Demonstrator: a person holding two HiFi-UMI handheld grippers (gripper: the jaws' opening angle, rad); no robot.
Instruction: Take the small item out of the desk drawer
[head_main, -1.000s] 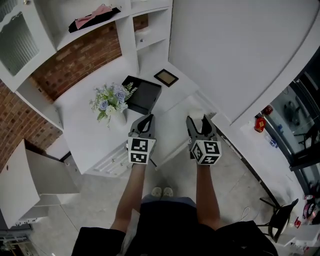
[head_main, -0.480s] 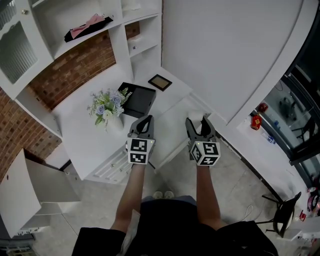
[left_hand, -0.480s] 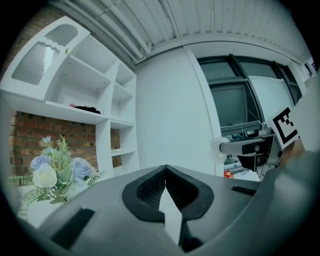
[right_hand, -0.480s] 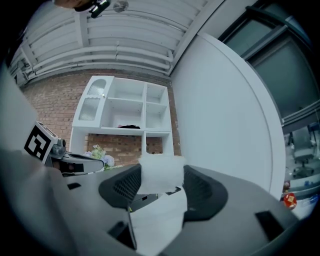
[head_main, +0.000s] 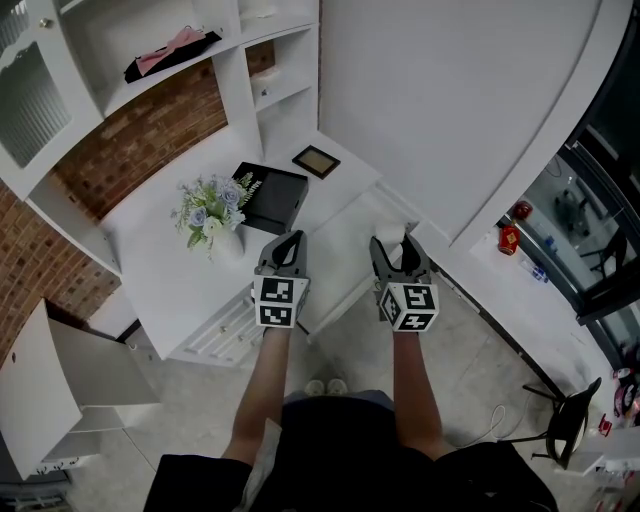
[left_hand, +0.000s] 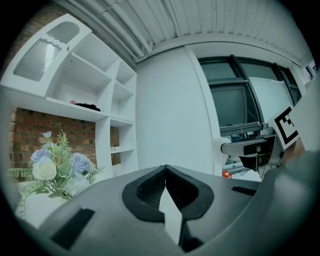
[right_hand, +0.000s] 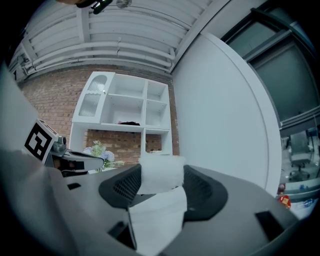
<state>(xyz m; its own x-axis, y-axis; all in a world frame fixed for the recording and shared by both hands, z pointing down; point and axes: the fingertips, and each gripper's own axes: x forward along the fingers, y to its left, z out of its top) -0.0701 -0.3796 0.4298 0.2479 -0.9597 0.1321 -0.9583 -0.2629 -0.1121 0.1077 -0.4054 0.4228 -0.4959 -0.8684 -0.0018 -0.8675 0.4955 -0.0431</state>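
My right gripper is shut on a small white item, a soft-looking block that fills the gap between the dark pads. In the right gripper view the white item sits squarely between the fingers, raised in the air in front of the shelf unit. My left gripper hovers beside it at the same height, shut with nothing in it; its pads meet at the tips. Both hang over the front edge of the white desk. The drawer fronts show below the left gripper.
On the desk stand a vase of pale flowers, a black box and a small framed picture. White shelves rise behind against a brick wall. A white cabinet door stands open at the lower left.
The desk and shelves have drifted slightly up and left in the head view. Both grippers keep the same pose, the right one still holding the white item.
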